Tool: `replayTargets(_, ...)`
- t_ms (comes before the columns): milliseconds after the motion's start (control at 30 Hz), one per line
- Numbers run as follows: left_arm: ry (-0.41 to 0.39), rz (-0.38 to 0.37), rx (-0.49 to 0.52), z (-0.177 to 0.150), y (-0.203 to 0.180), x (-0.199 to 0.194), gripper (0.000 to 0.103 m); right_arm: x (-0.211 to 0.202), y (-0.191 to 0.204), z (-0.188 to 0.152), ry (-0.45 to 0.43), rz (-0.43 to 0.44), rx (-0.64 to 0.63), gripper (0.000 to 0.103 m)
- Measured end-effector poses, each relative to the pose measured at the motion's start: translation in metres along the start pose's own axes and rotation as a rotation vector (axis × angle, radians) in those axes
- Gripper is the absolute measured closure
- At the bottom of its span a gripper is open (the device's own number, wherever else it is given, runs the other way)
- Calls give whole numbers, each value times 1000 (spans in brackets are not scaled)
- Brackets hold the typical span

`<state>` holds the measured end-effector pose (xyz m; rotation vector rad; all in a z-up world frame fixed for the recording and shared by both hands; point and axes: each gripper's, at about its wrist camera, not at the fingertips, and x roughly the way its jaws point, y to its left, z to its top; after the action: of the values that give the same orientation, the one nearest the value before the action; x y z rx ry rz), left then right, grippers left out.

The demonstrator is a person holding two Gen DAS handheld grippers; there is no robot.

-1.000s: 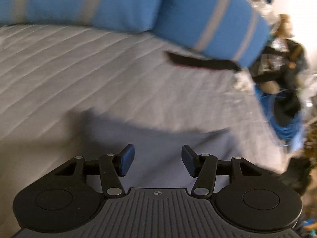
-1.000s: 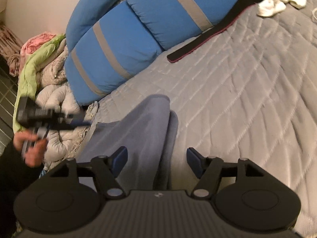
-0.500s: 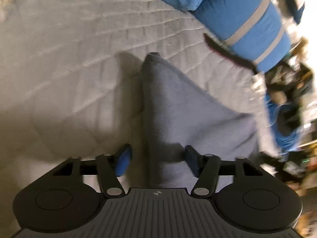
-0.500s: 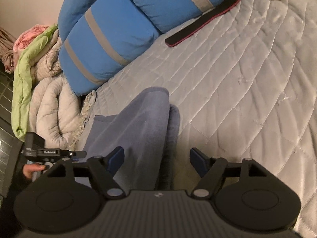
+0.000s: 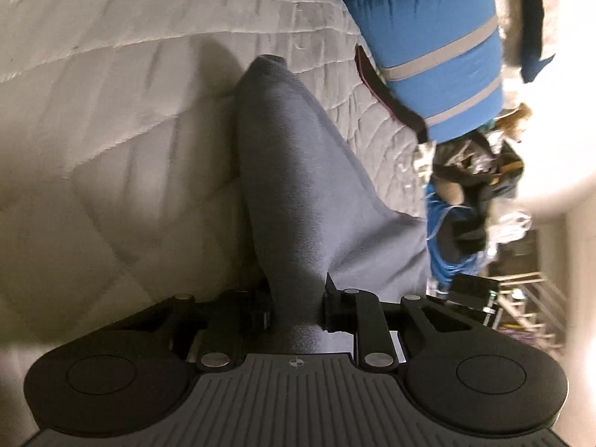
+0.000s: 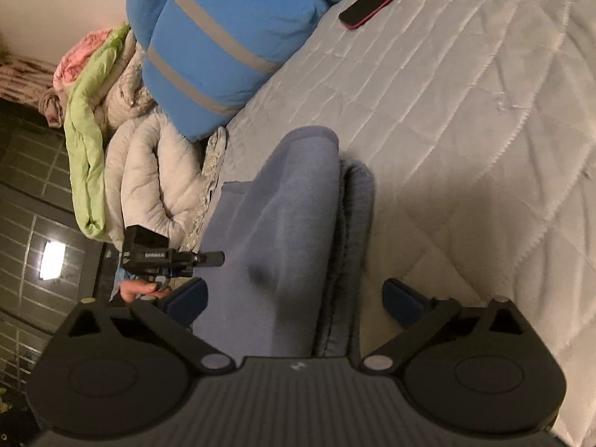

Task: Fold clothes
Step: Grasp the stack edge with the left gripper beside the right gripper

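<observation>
The blue-grey garment lies part-folded lengthwise on the bed, left claw pinching its near edge, right claw wide and empty above it; more folds likely remain

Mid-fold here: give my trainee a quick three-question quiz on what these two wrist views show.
1. True or false: the left gripper is shut on the grey-blue garment.
2. The right gripper's fingers are: A) spread wide, B) clamped on the garment, C) out of view.
3. What long dark thing lies on the quilt beside the blue striped pillow?

Key: 1 true. 2 A. 3 a black strap with a red edge.
</observation>
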<state>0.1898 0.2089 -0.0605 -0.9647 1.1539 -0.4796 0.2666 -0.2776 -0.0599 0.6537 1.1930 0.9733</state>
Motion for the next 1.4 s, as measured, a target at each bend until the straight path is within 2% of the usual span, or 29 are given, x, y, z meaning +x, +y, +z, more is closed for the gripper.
replayTargets(200,19,-151,30,7,22,4,83,2,-2,8,25,24,19,0)
replayTargets(400,11,-145,37,7,18,8,82,0,-4,9,22,19,18,0)
replayTargets(533,10,-135,32,10,15,12,82,21,4,15,69,25,-41,0)
replayTargets(733,-1,-119,12,5,17,3,82,41,12,24,52,8,-50,1)
replayTargets(767,-4,-113,6,4,17,2,82,44,14,24,57,5,-71,4)
replayTargets(800,-6,-109,-6,3,16,1,82,47,17,24,63,1,-92,26)
replayTargets(867,-16,-85,-23,1,10,-1,82,49,14,23,69,-51,-60,78)
replayTargets(900,-21,-73,-20,-1,5,-2,82,47,10,22,72,-19,-20,84)
replayTargets(1000,-33,-49,0,-3,-11,-9,83,39,18,20,55,0,-23,85)
replayTargets(1133,-60,-64,49,2,-35,-29,83,25,42,23,36,16,-73,85)
replayTargets(1400,-77,2,116,45,-68,-41,83,23,64,67,24,42,-124,85)
